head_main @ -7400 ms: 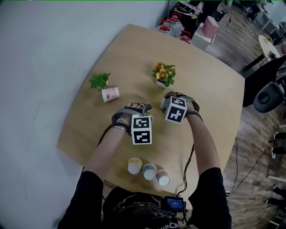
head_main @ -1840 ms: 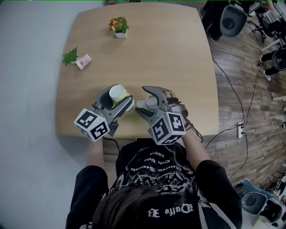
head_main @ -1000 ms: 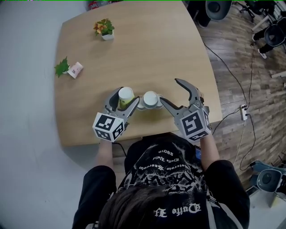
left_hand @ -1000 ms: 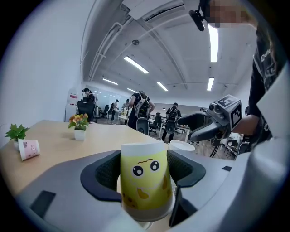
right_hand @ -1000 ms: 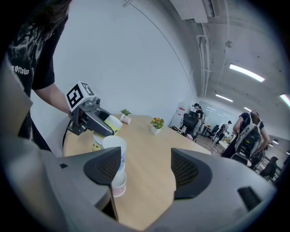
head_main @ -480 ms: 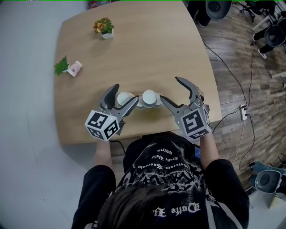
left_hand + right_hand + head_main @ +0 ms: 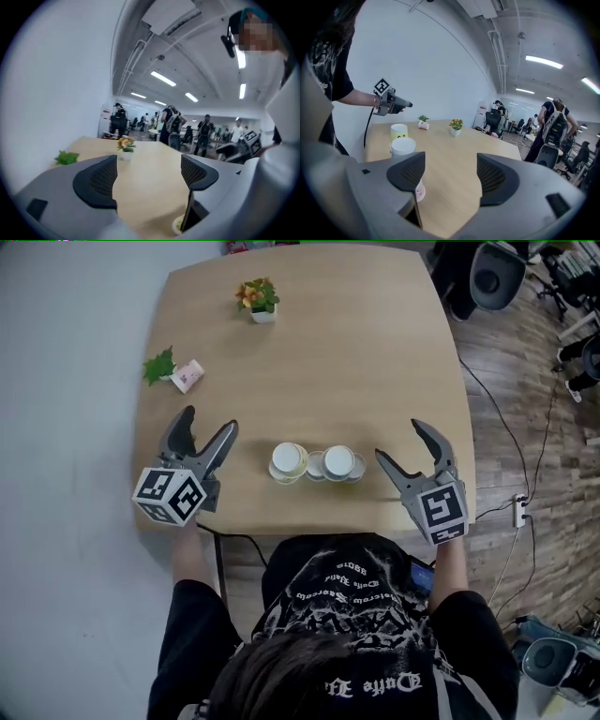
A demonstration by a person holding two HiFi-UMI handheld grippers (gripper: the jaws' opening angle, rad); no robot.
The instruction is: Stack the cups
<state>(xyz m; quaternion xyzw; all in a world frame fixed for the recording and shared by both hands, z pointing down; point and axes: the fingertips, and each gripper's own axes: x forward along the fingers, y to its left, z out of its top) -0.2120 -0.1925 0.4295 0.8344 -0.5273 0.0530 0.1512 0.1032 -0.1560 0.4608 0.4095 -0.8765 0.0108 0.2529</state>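
Observation:
Close together near the table's front edge stand a yellow cup and a white cup, with another cup's rim showing between them. In the right gripper view the yellow smiley cup is behind the white cup, and a pink-printed cup shows below it. My left gripper hangs left of the cups, its jaws opening with nothing between them. My right gripper is open and empty to their right.
A potted orange flower stands at the table's far side. A small green plant lies tipped over with its pink pot near the left edge. Office chairs and a cable on wooden flooring lie to the right. People stand in the background.
My left gripper let go of the yellow cup beside the white one and drew away to the left. The right gripper moved a little further right, still open.

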